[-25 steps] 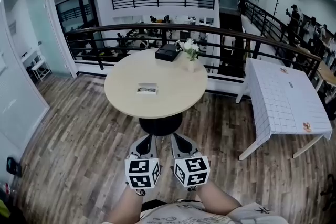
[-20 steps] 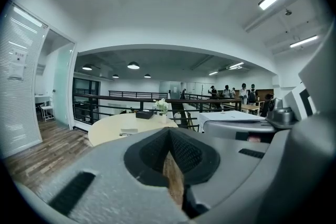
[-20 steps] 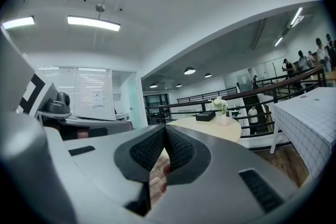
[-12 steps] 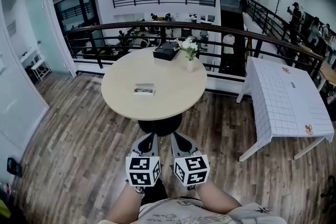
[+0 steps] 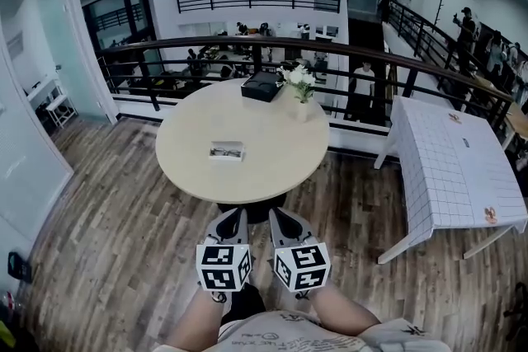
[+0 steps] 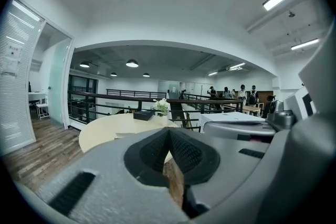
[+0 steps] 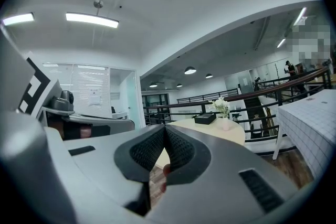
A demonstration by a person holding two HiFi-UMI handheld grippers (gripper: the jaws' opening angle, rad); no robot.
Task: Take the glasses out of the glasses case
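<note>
The glasses case (image 5: 226,151) is a small pale box with something dark showing in it, lying left of centre on the round beige table (image 5: 280,169). It shows faintly in the left gripper view too, as the case (image 6: 126,135) on the table (image 6: 100,134). Both grippers hang low over the wooden floor, short of the table's near edge and far from the case. My left gripper (image 5: 232,216) and right gripper (image 5: 283,216) sit side by side. Their jaws are shut with nothing in them, as seen at the left gripper (image 6: 169,131) and the right gripper (image 7: 165,131).
A black box (image 5: 262,85) and a vase of white flowers (image 5: 300,85) stand at the table's far edge, before a dark railing (image 5: 346,49). A white-clothed table (image 5: 450,169) stands to the right. A glass door (image 5: 58,53) is at the left, and people stand far back right.
The round table has drawn a little nearer and lower in the head view. Both grippers keep their place at the bottom, still shut.
</note>
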